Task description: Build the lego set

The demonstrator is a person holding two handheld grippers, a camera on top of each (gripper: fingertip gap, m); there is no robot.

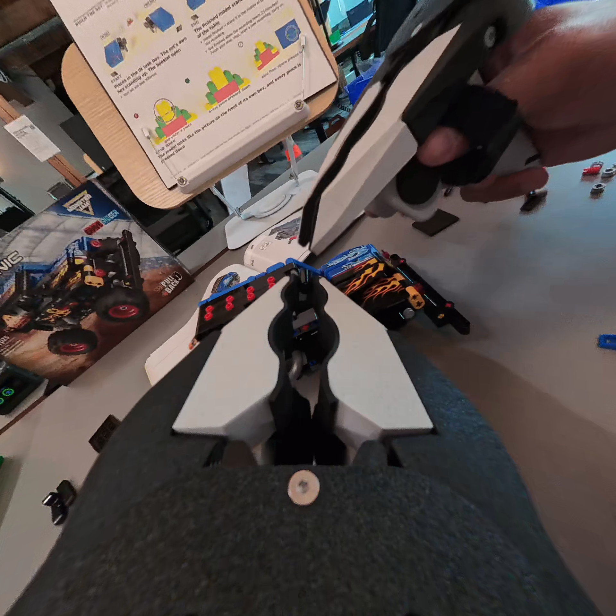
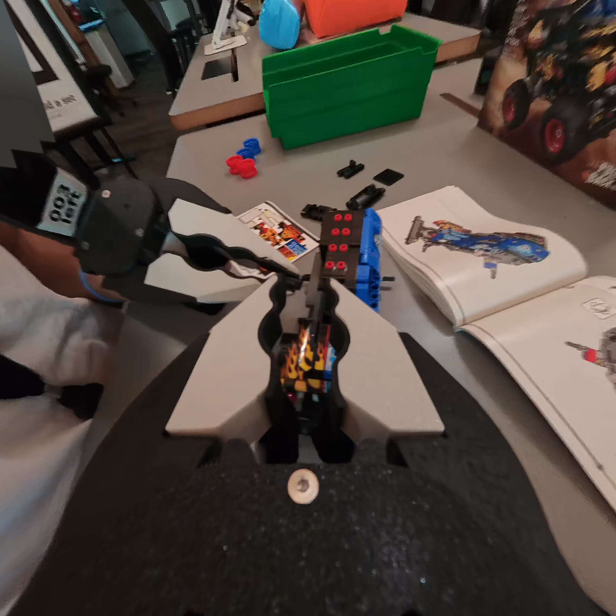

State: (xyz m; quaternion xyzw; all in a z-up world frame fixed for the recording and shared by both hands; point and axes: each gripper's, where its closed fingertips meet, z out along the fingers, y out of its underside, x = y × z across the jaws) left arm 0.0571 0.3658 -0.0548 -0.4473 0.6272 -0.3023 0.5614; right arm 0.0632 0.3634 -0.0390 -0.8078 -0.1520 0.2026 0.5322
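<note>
In the left wrist view, the left gripper (image 1: 301, 283) reaches forward from the bottom of the frame toward the centre, its two grey fingers converging on the half-built lego truck (image 1: 373, 286). The jaws are nearly together, pinching a dark part of the model where the black panel with red pins (image 1: 240, 300) meets the flame-patterned side. The model sits at mid-frame, above an open instruction booklet (image 1: 266, 253) on the grey table (image 1: 500, 266). From the upper right, a hand (image 1: 550, 100) holds the right gripper (image 1: 308, 238) angled downward, its tip just above the blue edge of the model; from this side I cannot tell how wide its jaws stand. Only this view shows the printed guide sheet on a wooden stand (image 1: 200, 83) at upper centre, the set's box (image 1: 76, 283) at left, and small red and grey loose pieces (image 1: 598, 175) at the right edge.

In the right wrist view, the right gripper (image 2: 305, 290) points up the frame from the bottom, its jaws clamped narrowly on the flame-decorated body of the lego truck (image 2: 350, 246), which runs between the fingers toward the centre. The left gripper (image 2: 296, 271) enters from the left, held level, its tips touching the model's near end. This view alone shows a green bin (image 2: 346, 90) at the top, red and blue wheel hubs (image 2: 243, 158) to its lower left, black loose pieces (image 2: 365, 195), a sticker sheet (image 2: 283, 233) and the booklet's open pages (image 2: 483, 266) at right.
</note>
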